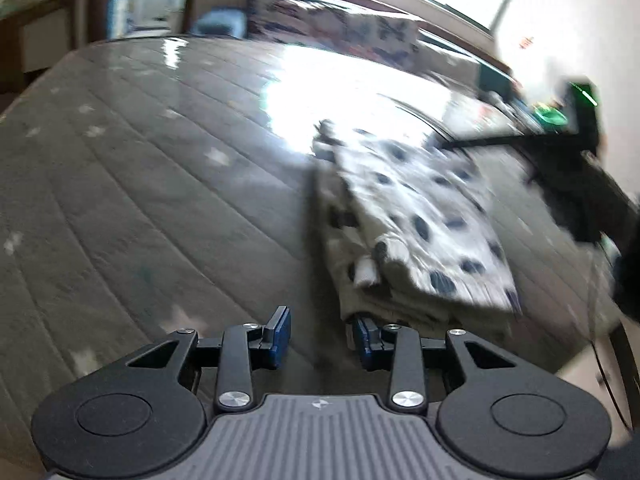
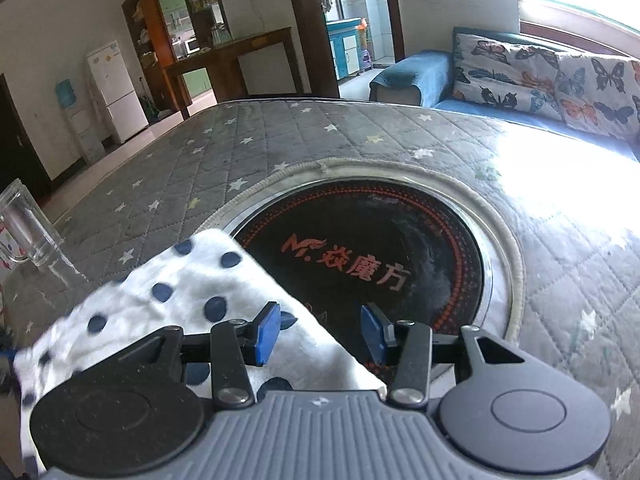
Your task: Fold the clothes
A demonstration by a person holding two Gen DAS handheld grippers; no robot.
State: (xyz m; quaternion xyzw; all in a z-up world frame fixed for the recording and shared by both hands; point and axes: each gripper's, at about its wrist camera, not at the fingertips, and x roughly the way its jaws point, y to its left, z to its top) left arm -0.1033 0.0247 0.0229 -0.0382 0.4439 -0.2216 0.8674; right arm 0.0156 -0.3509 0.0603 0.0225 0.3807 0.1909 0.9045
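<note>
Left gripper spread wide, holding nothing, just near folded polka-dot cloth on quilted table cover; right gripper also spread, empty, cloth at its left, round black cooktop beyond

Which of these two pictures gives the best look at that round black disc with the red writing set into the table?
The right wrist view: the round black disc sits in the middle, sharp, its red lettering and dotted ring plain, with the polka-dot cloth covering only its near left edge. The left wrist view is blurred and shows the folded cloth on the quilted cover, but no disc.
</note>
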